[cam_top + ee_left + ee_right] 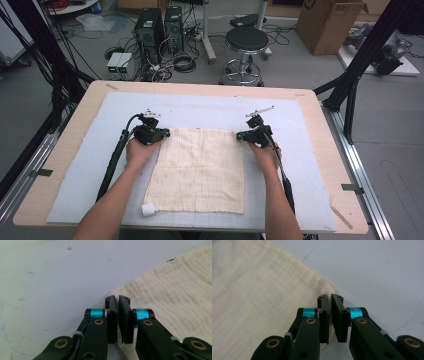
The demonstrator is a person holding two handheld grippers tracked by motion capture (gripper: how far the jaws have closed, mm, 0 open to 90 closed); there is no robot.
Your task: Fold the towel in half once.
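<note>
My forearms come in nearest, from the near edge of the worktop [65, 165], a pale wooden board covered by a light blue-grey mat [300, 150] that takes up most of its top. On that mat lies the cream cloth [200, 170], spread flat and roughly square, with a faint grid pattern; its near edge sits close to the near edge of the mat and its far edge runs between my two hands. My left hand-held gripper [164, 133] is at the far left corner of the cloth, and in the left gripper view its black jaws are pressed together with the cloth's corner [160, 282] pinched between them, the crinkled weave spreading away to the right. My right hand-held gripper [241, 135] is at the far right corner, and the right gripper view shows its jaws closed the same way on that corner [262, 290], a small fold of fabric bunched just beyond the tips. Smallest of all, a little white roll [148, 209] sits on the mat touching the cloth's near left corner, just beside my left forearm.
</note>
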